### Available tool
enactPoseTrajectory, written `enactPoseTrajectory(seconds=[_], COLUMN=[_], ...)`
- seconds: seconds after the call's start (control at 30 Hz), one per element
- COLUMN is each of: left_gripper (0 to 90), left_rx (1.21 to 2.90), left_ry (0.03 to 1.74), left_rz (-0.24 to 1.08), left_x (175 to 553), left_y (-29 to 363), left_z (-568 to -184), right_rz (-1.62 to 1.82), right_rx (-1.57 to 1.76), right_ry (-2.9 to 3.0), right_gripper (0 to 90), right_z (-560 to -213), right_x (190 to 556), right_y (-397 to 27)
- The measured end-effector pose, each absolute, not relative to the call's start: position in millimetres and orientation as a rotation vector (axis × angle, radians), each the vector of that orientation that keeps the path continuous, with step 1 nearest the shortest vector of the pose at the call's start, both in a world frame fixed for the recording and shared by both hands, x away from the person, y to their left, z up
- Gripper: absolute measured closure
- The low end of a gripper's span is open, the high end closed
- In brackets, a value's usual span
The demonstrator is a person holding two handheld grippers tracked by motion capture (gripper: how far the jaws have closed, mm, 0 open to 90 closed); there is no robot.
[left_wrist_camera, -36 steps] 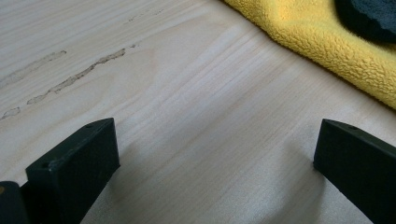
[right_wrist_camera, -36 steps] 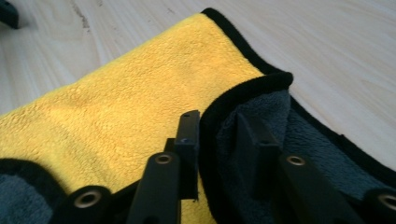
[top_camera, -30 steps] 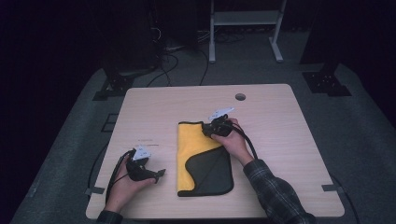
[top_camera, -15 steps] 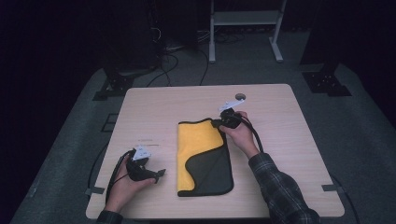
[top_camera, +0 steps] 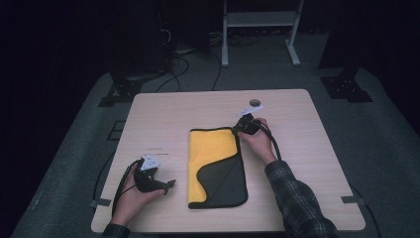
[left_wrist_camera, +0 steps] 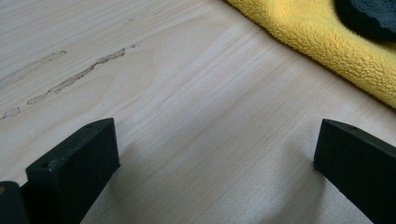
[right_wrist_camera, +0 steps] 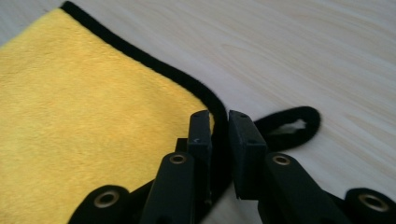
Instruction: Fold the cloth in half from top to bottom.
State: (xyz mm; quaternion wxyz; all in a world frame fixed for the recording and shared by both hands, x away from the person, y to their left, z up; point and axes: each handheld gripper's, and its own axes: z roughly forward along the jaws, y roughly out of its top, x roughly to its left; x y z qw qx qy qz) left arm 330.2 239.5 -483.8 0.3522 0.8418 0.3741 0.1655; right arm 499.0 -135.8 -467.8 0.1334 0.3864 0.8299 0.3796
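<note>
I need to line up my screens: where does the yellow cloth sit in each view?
High view: yellow cloth lies mid-table, dark flap folded over its near right.
Left gripper view: cloth in the top right corner, beyond the open jaws.
Right gripper view: cloth covers the left half.
Shared landmark: the black trim along its edge.

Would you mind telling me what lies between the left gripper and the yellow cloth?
Only bare wooden table. The left gripper view shows that stretch between the left gripper, jaws wide apart, and the yellow cloth.
</note>
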Motion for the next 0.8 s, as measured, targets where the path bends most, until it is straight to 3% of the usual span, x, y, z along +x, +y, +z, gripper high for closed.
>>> enactPoseTrajectory(seconds=[0.4,0.8], left_gripper=[0.0,0.0], left_rx=[2.178,2.178], left_ry=[0.968,0.968], left_rz=[0.428,0.428], left_x=[330,330], left_y=[239,239], left_z=[-484,-484], right_rz=[1.175,1.276], right_rx=[1.124,0.957], right_ry=[2.344,2.461], right_gripper=[71.8,68.1], right_z=[-458,-445], right_x=[493,443], right_y=[-150,-136])
